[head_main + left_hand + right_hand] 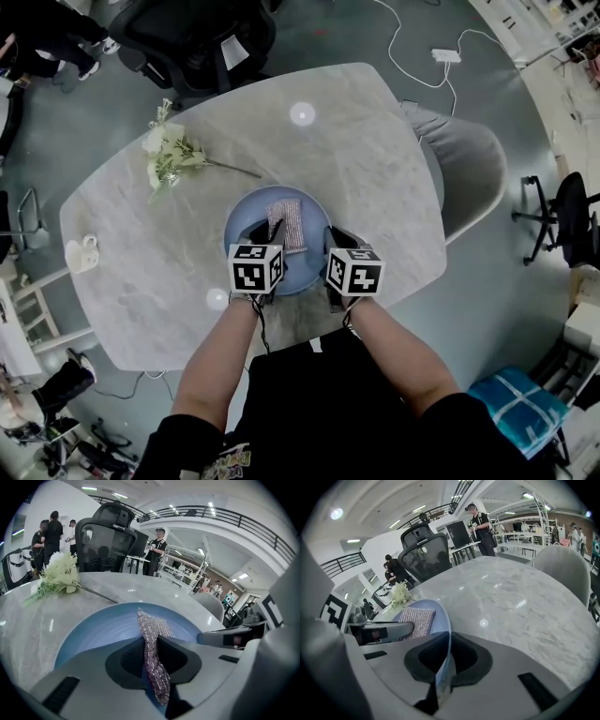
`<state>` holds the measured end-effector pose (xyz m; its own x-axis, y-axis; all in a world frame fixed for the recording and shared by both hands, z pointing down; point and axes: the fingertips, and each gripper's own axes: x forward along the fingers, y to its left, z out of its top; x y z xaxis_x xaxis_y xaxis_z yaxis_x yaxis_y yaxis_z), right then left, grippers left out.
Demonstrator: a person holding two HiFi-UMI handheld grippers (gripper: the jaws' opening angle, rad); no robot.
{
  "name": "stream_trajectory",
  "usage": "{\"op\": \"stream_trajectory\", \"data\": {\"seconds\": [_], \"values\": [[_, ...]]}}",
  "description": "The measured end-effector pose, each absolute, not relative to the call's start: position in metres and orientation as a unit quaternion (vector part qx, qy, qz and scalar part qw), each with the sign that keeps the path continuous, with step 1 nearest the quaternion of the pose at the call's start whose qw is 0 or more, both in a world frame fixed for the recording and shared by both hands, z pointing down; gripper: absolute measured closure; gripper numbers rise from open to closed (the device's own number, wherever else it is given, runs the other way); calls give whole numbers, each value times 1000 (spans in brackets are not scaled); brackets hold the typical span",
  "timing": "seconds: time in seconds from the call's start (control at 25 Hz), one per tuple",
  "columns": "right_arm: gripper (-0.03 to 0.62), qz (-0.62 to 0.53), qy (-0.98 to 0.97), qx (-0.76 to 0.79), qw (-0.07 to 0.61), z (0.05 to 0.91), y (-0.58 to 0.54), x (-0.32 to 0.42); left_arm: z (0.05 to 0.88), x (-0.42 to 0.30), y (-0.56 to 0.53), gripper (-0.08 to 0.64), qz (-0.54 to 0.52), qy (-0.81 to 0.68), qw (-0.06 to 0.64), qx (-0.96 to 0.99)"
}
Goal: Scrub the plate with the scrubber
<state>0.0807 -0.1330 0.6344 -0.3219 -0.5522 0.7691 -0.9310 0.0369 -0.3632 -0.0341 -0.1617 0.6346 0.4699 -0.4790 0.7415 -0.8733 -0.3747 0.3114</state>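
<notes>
Left tool (151, 644) pinches scrubber (154, 627) edge; right tool (449, 641) clamps plate (101, 630) rim at 3 o'clock. Thin pinch: scrubber may slip out, plate may tilt.

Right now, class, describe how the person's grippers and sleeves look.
The left gripper and right gripper are grey, each carrying a white cube with black square markers. A thin dark cable trails from the left one. The top is black, short-sleeved.

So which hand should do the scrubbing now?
Left. The left gripper pinches the scrubber over the plate, while the right gripper is clamped on the plate's rim, steadying it.
</notes>
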Motion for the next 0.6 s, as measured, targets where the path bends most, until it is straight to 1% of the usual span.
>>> {"op": "stream_trajectory", "data": {"seconds": [0.48, 0.6], "values": [[566, 430, -689, 541, 220, 636, -132, 79, 634, -79, -168, 477, 283, -486, 350, 749], [566, 427, -689, 542, 220, 636, -132, 79, 630, -85, -168, 477, 299, -493, 331, 746]]}}
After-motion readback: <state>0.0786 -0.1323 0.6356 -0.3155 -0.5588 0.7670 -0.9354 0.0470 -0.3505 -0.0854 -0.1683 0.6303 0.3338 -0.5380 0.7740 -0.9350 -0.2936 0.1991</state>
